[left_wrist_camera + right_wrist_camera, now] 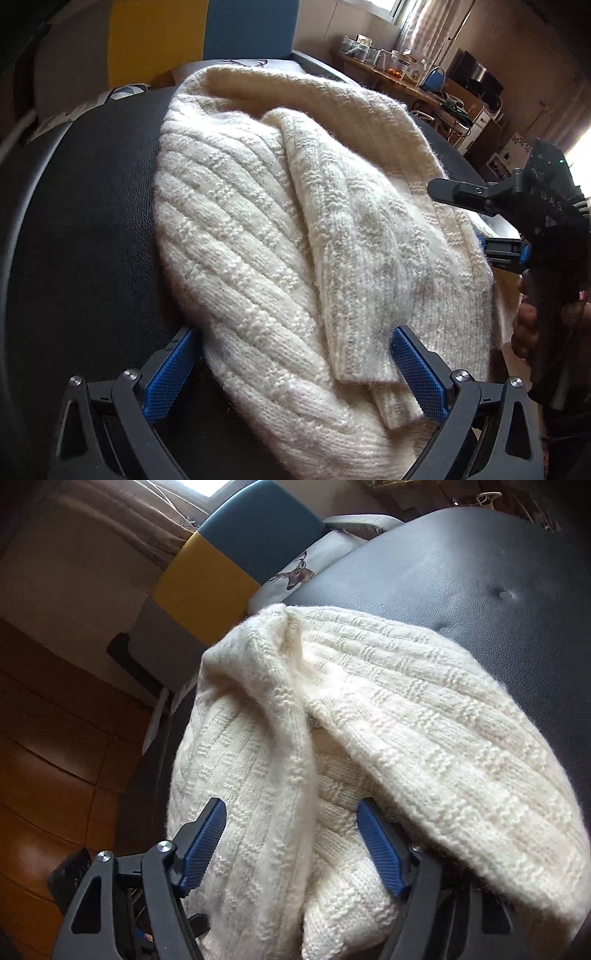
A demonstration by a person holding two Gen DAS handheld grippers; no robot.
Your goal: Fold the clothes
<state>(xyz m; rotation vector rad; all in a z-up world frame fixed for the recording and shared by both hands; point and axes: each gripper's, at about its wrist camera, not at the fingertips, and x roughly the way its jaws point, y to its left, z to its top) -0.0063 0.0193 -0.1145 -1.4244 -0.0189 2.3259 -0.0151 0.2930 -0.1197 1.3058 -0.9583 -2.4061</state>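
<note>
While both tools spread over cream ribbed knit sweater (258, 229), nothing gripped yet. Left tool (291, 373) straddling cuff end of folded-in sleeve (354, 258); right tool (291, 845) around raised fold. Best pinching all layers together, lifting evenly. Sweater lying on black padded leather surface (85, 221).

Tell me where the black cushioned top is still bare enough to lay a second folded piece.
In the left wrist view, the black top is bare beside the cream sweater, out to its rounded edge. In the right wrist view, a bare stretch runs beyond the sweater, around the button dimple. The sweater's near edge is crowded: left gripper and right gripper both straddle it.
</note>
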